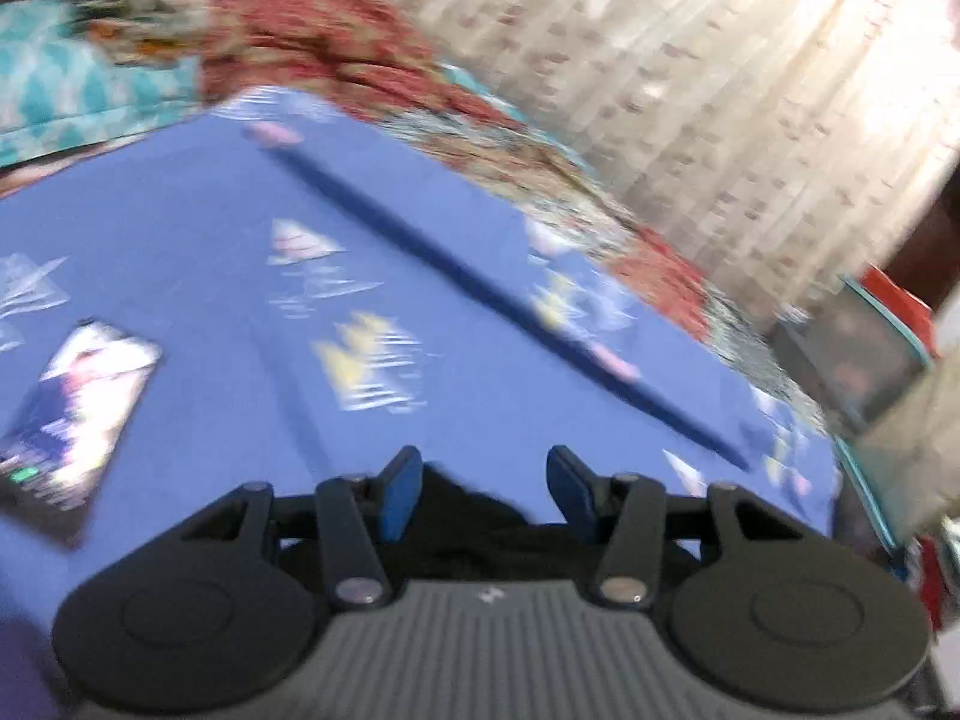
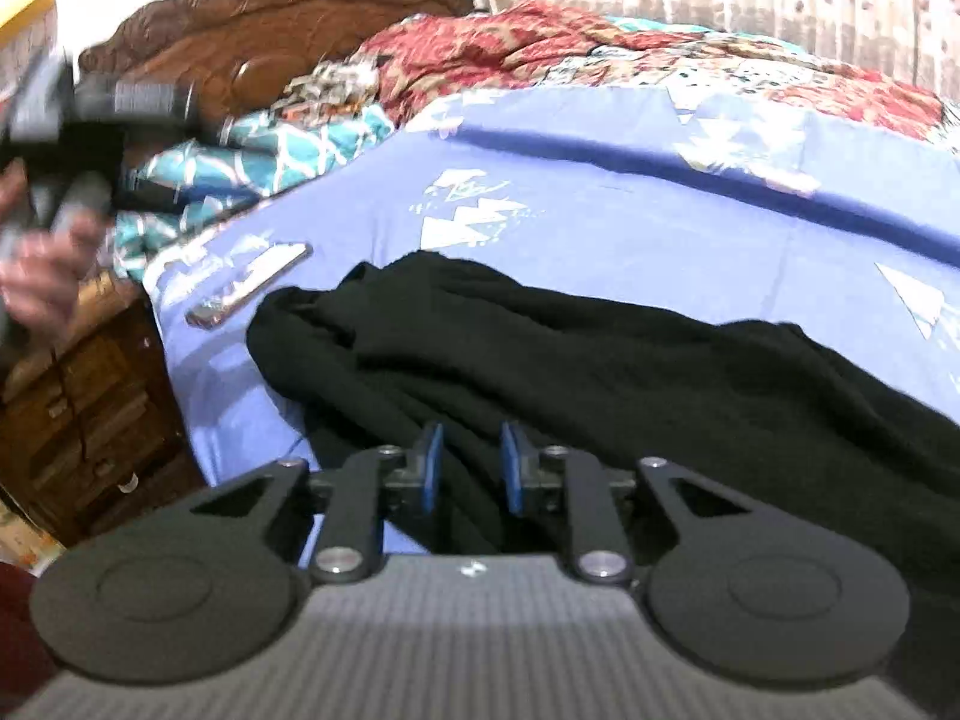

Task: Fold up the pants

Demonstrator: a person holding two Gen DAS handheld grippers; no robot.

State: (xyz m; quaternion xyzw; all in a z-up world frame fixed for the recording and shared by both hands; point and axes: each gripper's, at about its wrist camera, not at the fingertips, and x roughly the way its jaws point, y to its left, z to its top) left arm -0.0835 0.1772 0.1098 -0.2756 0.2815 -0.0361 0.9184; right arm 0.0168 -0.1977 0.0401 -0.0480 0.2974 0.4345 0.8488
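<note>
Item: black pants (image 2: 600, 372), one pair, lying crumpled in a long heap across the near half of a blue bedsheet (image 2: 600, 204) printed with white triangle motifs; heap runs from left-centre to the right edge in the right wrist view, folds loose and uneven

Right gripper (image 2: 472, 468): low over the near edge of the pants, blue-padded fingers (image 2: 431, 465) parted with a narrow gap, dark cloth showing between and beneath them; whether the pads touch the cloth cannot be told

Left gripper (image 1: 483, 495): fingers wide apart, a bit of black cloth visible close under and between them at the near edge of the view, not pinched; this view is motion-blurred. In the right wrist view the same tool appears at far left, raised, gripped by the person's hand (image 2: 42, 276), blurred

Phone (image 2: 249, 285): lying flat on the sheet just left of the far-left end of the pants, apart from them; in the left wrist view it sits at the left, screen lit

Bedding at far side: red patterned blanket (image 2: 480, 48) and teal-and-white cloth (image 2: 270, 150), bunched along the far edge of the sheet

Furniture: carved wooden headboard (image 2: 270, 6) at far left; wooden cabinet (image 2: 78, 408) beside the bed at left

Backdrop: pale patterned curtain (image 1: 690, 60) beyond the bed
</note>
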